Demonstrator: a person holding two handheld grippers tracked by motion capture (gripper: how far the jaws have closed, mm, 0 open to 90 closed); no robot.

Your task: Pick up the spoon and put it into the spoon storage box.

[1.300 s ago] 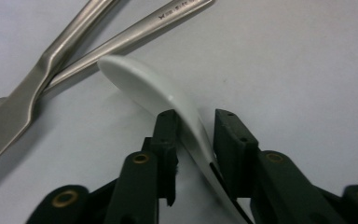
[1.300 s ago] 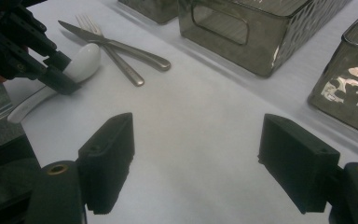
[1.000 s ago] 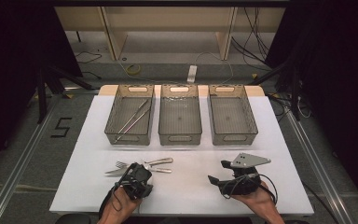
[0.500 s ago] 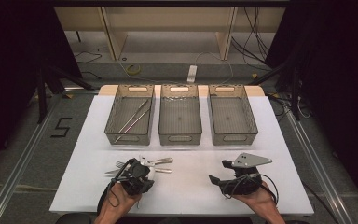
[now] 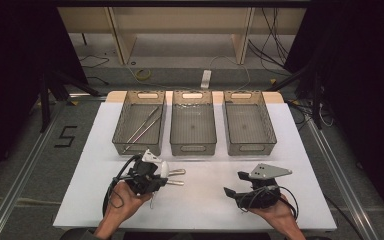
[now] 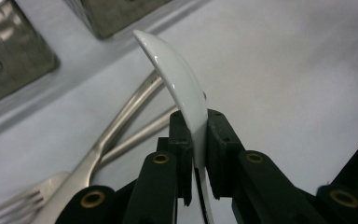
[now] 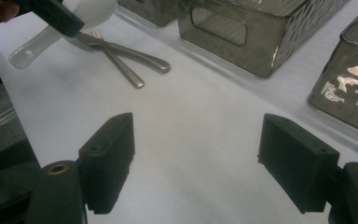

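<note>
Left gripper (image 6: 195, 154), lower centre, jaws clamped on a white spoon (image 6: 182, 79); right gripper (image 7: 196, 158) wide open, holding nothing.

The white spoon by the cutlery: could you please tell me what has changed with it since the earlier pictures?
The left claw, shut on the white spoon, has lifted it off the fork and other cutlery, toward the bins. The right claw stayed open and still; the chopsticks remain in the left bin.
</note>
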